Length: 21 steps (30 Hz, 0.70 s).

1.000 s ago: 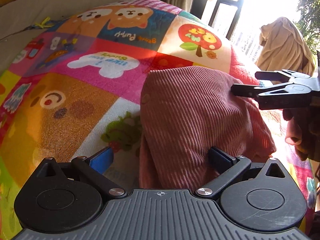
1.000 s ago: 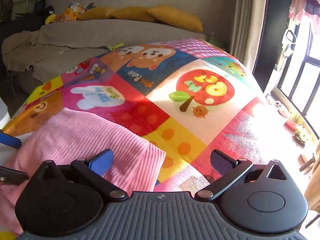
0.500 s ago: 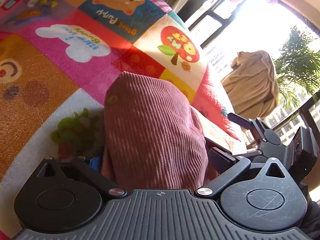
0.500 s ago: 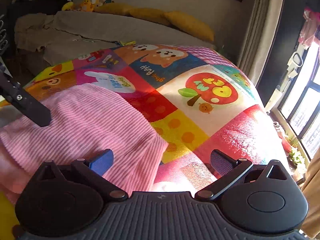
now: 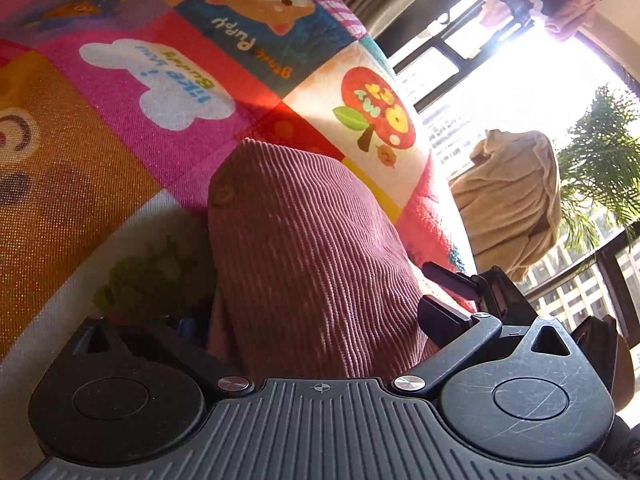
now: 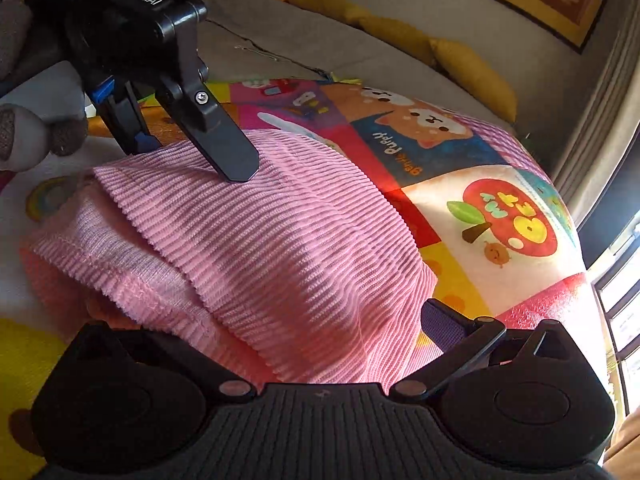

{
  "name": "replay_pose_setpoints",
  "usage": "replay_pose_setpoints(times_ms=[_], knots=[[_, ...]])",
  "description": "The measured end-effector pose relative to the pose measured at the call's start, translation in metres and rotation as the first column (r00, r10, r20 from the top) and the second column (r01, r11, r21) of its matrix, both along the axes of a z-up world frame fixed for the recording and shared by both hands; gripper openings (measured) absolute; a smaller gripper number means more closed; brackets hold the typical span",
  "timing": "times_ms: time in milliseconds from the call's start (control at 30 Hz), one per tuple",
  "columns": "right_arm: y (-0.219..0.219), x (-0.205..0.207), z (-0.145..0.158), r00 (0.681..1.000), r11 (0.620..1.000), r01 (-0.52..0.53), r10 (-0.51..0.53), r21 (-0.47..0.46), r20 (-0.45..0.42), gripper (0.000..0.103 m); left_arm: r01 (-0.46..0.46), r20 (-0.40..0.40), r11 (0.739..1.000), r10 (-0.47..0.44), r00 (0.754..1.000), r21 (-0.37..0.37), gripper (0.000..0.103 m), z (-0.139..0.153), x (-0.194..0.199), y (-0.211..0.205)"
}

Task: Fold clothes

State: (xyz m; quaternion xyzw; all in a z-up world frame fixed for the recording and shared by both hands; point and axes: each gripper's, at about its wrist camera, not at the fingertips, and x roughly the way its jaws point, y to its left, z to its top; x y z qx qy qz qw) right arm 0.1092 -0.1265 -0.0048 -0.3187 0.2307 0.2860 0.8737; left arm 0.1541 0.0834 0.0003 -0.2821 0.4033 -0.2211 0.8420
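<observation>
In the left wrist view, the left claw (image 5: 316, 322) is spread wide with the pink ribbed garment (image 5: 308, 264) bulging up between its fingers; the left finger is mostly buried beneath the cloth edge, and the fingers do not pinch the fabric. The garment lies folded on a colourful cartoon-print blanket (image 5: 120, 128), a small round button (image 5: 222, 195) showing near its far left corner. The tips of the right claw (image 5: 456, 292) sit at the garment's near right edge, whether touching it cannot be told. Beyond the blanket, a beige cloth (image 5: 508, 200) is heaped by the bright window (image 5: 520, 80). In the right wrist view, the right claw (image 6: 332, 338) is also spread open, the garment (image 6: 280, 248) filling the gap between its fingers, with the left finger hidden under the cloth. The left claw (image 6: 196, 160) comes down from above onto the garment's far edge, its fingers apart, one dark finger (image 6: 224, 148) lying on the ribbed top layer. The folded layers show stitched hems at the left. A grey sofa (image 6: 300, 44) with yellow cushions (image 6: 472, 72) stands behind the blanket (image 6: 500, 216).
</observation>
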Motion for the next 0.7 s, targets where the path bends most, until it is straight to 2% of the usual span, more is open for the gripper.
replay_pose_setpoints(times_ms=[67,133,267,400,533,633,700], knots=[[0.009,0.018,-0.001,0.999,1.000,0.015,-0.015,-0.006,0.041,0.103,-0.043,0.030,0.997,0.041,0.999,0.063,0.103,0.003,0.008,0.002],[0.018,0.035,-0.003,0.997,0.999,0.047,-0.047,0.011,0.054,0.103,-0.107,0.063,0.983,0.099,0.993,0.152,0.103,0.004,0.017,0.004],[0.028,0.058,-0.008,0.994,0.990,0.104,-0.101,0.098,-0.039,0.103,-0.188,0.101,0.954,0.169,0.981,0.234,0.103,0.007,0.031,0.012],[0.024,0.046,-0.003,0.989,0.986,0.048,-0.024,0.161,-0.148,0.103,-0.190,0.133,0.928,0.154,0.979,0.322,0.103,0.015,0.025,0.012],[0.003,0.020,0.013,0.986,0.975,-0.025,0.061,0.222,-0.153,0.103,-0.173,0.156,0.900,0.120,0.980,0.399,0.103,0.017,0.014,0.008],[-0.020,0.014,0.024,0.988,0.951,0.040,0.007,0.305,-0.152,0.103,-0.169,0.161,0.891,0.110,0.981,0.421,0.103,0.016,0.009,0.007],[-0.031,0.018,0.025,0.984,0.931,0.135,-0.085,0.339,-0.158,0.103,-0.172,0.165,0.884,0.109,0.980,0.434,0.103,0.016,0.006,0.006]])
